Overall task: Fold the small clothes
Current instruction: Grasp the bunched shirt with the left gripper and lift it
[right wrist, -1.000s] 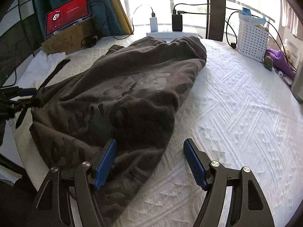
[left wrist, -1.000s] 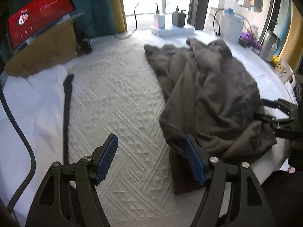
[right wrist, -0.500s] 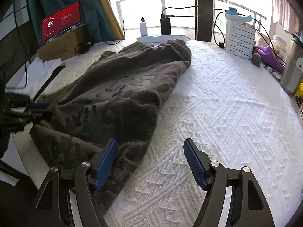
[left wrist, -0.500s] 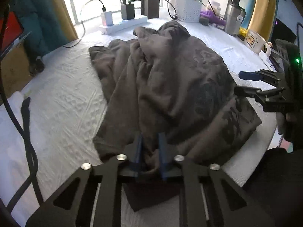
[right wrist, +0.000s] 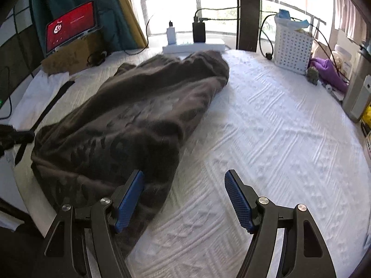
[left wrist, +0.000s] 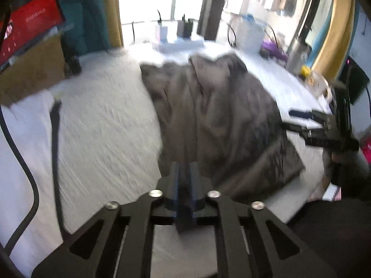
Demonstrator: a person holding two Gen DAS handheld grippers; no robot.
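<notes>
Pinching a fold of the brown garment (left wrist: 215, 115), the left tool (left wrist: 184, 180) is pressed together (blurred view); the right tool (right wrist: 184, 199) hangs spread over the white bedspread (right wrist: 278, 139).

You can't read any text here. The red screen (right wrist: 70, 24) left of the power strip (right wrist: 193, 45) carries a white logo and lines of lettering, too small to make out. The dark garment (right wrist: 129, 125) print isn't legible either.
</notes>
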